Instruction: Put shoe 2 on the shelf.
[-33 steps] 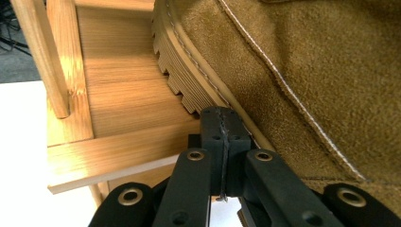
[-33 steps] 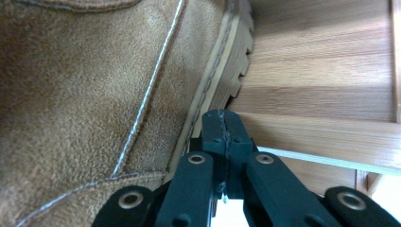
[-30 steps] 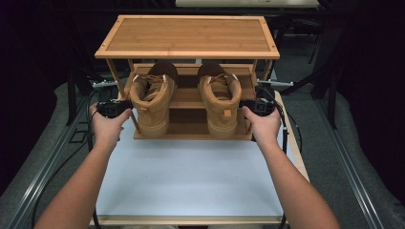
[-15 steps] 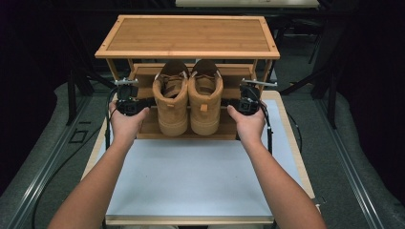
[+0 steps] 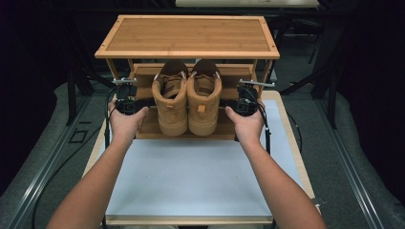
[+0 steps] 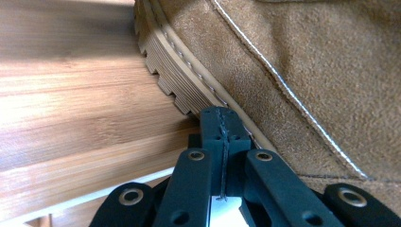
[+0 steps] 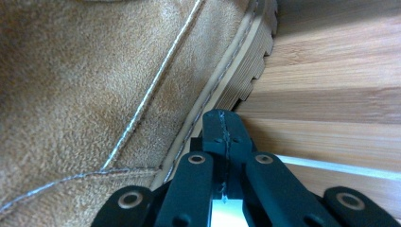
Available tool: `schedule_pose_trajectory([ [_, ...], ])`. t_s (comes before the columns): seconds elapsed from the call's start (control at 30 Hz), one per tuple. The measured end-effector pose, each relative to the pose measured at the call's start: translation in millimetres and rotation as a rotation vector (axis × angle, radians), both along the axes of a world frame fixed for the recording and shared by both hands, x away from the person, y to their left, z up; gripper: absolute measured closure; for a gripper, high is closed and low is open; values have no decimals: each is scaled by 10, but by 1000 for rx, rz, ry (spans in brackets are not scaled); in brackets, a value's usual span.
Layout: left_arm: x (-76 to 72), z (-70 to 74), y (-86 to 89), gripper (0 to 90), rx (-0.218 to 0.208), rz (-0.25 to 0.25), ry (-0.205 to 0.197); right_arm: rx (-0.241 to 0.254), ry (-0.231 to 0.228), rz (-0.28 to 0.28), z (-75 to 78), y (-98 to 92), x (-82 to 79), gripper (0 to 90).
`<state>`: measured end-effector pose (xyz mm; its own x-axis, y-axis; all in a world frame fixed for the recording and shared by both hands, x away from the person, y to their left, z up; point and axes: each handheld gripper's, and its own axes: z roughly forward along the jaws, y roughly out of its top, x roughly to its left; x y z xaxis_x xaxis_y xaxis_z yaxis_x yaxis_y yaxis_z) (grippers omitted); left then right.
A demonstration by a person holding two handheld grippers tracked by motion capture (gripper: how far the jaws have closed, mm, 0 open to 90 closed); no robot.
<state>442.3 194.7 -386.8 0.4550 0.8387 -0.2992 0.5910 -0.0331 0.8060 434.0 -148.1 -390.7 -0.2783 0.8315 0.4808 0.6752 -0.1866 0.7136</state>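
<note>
On the lower shelf of the slatted bamboo shoe rack [image 5: 143, 129], two tan suede ankle boots stand side by side, flanks touching, heels toward the person and toes pointing in under the rack's flat top board. The left boot [image 5: 171, 102] and the right boot [image 5: 204, 100] are each pressed from the outside by one black tool.

Both forearms come in from the near edge, angled slightly inward, wrists straight, each hand wrapped round its tool's body. The left tool [image 5: 143, 106] points level and to the right at the left boot's outer side; the right tool [image 5: 228, 106] mirrors it against the right boot. Each tool's jaws are fully closed, pad against pad, with nothing between them (they push, they do not grip).

In the left gripper view, the closed tip [image 6: 222, 127] meets the boot at the stitched welt, just where the ridged, lugged rubber sole joins the napped suede upper with its pale seam lines. The right gripper view shows the same: the tip [image 7: 223, 127] touching the welt, glossy grained bamboo beside it.

The rack stands at the far end of the counter [image 5: 191, 181], which is white-topped and wood-edged.
</note>
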Motion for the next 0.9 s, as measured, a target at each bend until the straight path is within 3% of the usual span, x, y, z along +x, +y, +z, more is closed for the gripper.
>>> schedule_pose_trajectory([
  [0.1,-6,4,3,900,5,0,7,17,23,14,-1,-41,20,900],
  [0.17,-24,8,13,900,8,-11,4,21,15,26,-6,-45,14,900],
  [0.37,-227,-14,44,900,46,-66,4,-10,22,83,-6,-89,-161,900],
  [0.57,-468,-122,89,900,51,-125,13,-37,45,139,-89,-124,-336,900],
  [0.9,-619,-237,40,900,71,-174,32,-54,94,222,-233,-69,-485,900],
])
